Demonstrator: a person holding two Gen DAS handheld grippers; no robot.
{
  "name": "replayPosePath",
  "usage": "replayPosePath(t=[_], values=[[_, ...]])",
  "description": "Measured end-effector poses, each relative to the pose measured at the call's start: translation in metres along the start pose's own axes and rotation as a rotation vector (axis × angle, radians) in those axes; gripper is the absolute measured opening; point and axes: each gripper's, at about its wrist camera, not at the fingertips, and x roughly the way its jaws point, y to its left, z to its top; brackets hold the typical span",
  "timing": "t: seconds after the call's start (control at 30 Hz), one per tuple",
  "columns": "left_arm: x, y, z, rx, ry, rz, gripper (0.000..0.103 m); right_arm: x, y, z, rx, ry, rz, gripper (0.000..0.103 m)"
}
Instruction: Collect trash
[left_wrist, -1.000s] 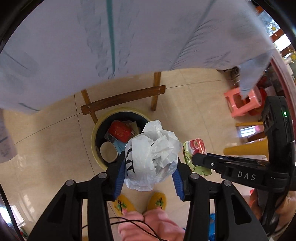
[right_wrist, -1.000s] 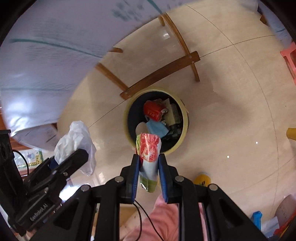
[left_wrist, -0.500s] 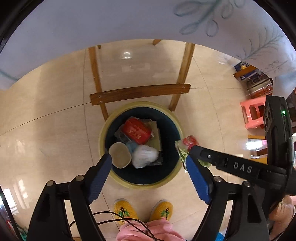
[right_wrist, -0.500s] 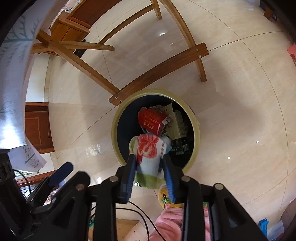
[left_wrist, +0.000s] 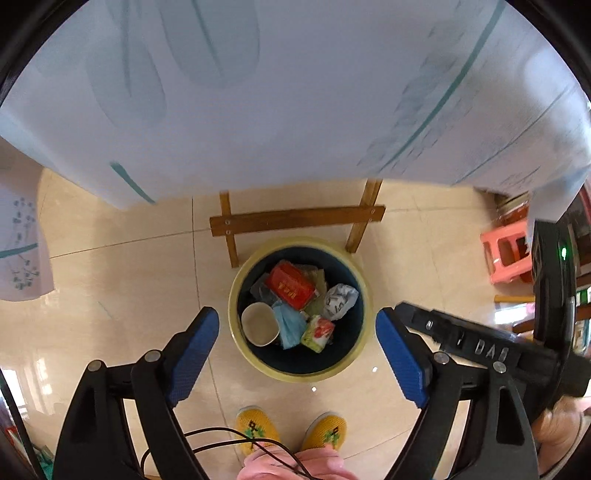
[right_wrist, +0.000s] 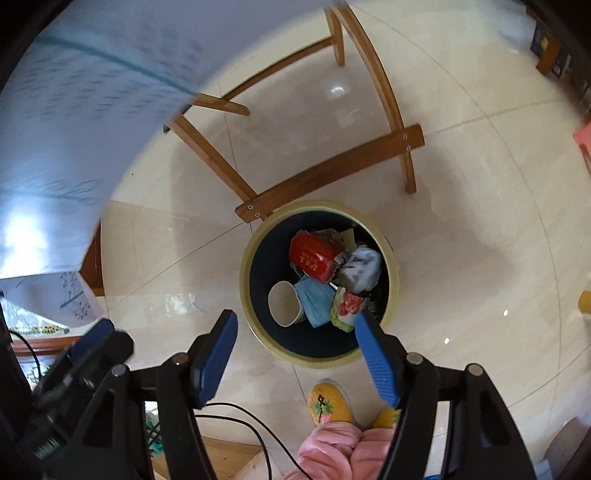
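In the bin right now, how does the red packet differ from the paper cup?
The red packet is bright red with printed lettering; the paper cup is plain off-white. The packet is a flat, boxy shape lying toward the far side of the bin, on top of other trash; the cup is round and lies tipped near the left wall, its open mouth facing the camera. Both lie inside the bin, touched by neither gripper.
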Motion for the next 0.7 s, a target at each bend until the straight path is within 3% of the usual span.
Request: replayPosePath(t=[0.33, 0.43, 0.7], values=[[-0.071, -0.016, 0.003, -0.043, -0.019, -0.014, 0.086, -0.071, 0.030, -0.015, -0.074, -0.077, -0.045, 0.076], [-0.097, -0.020, 0.002, -0.050, -0.012, 0.046, 0.086, -0.098, 0.043, -0.019, -0.093, -0.103, -0.045, 0.076], [-0.180, -0.024, -0.001, -0.070, -0.026, 0.081, 0.086, -0.184, 0.088, -0.036, -0.168, -0.172, -0.068, 0.076]])
